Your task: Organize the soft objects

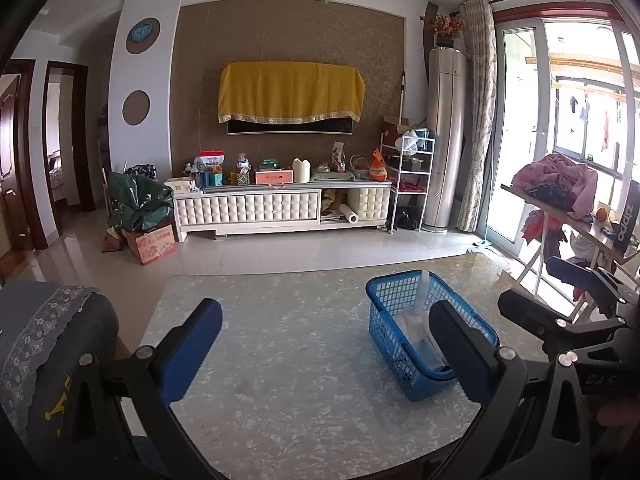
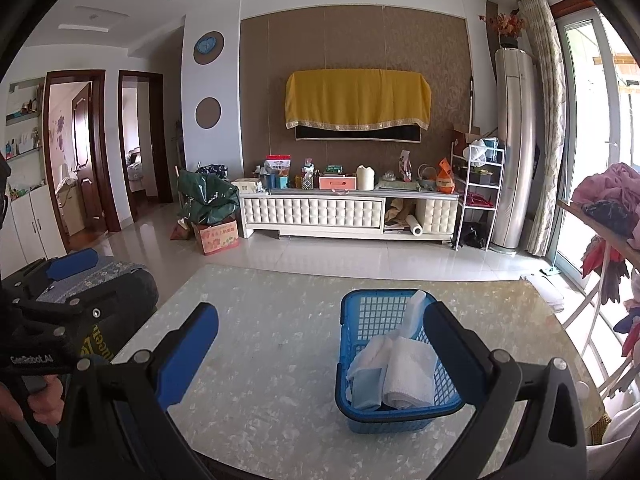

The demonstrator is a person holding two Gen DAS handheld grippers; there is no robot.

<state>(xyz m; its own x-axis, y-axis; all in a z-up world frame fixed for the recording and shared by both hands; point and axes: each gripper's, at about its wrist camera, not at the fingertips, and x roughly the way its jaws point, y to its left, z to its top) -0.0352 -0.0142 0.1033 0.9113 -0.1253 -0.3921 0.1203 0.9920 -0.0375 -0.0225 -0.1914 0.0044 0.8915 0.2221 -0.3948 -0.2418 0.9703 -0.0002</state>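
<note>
A living room with a pale tiled floor lies behind a marbled grey counter [image 2: 260, 360] that fills the lower half of both wrist views. The left gripper [image 1: 324, 344] hangs above that counter with its blue-padded fingers [image 1: 192, 344] spread wide and holding nothing; the right gripper [image 2: 320, 344] hangs likewise, its fingers [image 2: 188, 344] also wide apart and empty. Just past the right gripper's right-hand finger a blue plastic basket [image 2: 360, 312] stands on the counter, right of centre. Inside it lie a rolled white towel [image 2: 408, 376] and, touching it on the left, a folded light-blue cloth [image 2: 366, 390]. From the left wrist the same basket [image 1: 384, 320] shows partly behind the right-hand finger. Farther out, a white TV cabinet [image 2: 312, 212] crowded with small items stands against the brown wall, under a television draped in a yellow cloth [image 2: 356, 98]
</note>
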